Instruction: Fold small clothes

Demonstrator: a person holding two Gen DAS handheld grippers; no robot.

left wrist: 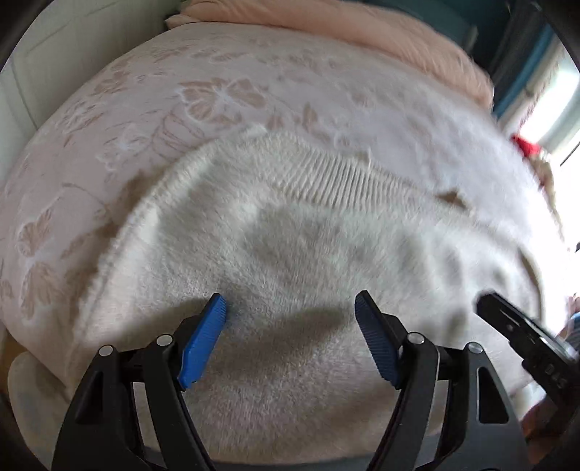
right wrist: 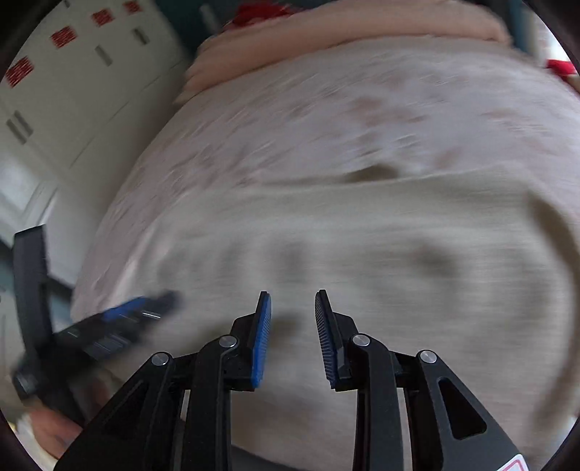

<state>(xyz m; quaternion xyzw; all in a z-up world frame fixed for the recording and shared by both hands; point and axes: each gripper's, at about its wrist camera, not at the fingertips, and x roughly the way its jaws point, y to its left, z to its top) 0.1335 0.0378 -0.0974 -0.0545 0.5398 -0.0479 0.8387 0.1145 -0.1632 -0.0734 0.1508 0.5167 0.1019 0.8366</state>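
A cream fuzzy knit sweater point(left wrist: 290, 261) lies spread on the bed, its ribbed band point(left wrist: 326, 174) toward the far side. My left gripper point(left wrist: 290, 304) hovers over the sweater's near part, jaws wide open and empty. My right gripper point(right wrist: 291, 300) is also open and empty, above the same sweater point(right wrist: 362, 253), which is motion-blurred in the right wrist view. The right gripper shows at the right edge of the left wrist view point(left wrist: 522, 333). The left gripper shows blurred at the left of the right wrist view point(right wrist: 119, 319).
A pale pink floral bedspread point(left wrist: 127, 119) covers the bed. A peach blanket point(left wrist: 362, 32) lies along the far edge. White cupboards point(right wrist: 72, 90) stand to the left. A red item point(left wrist: 525, 145) sits at the bed's right edge near a bright window.
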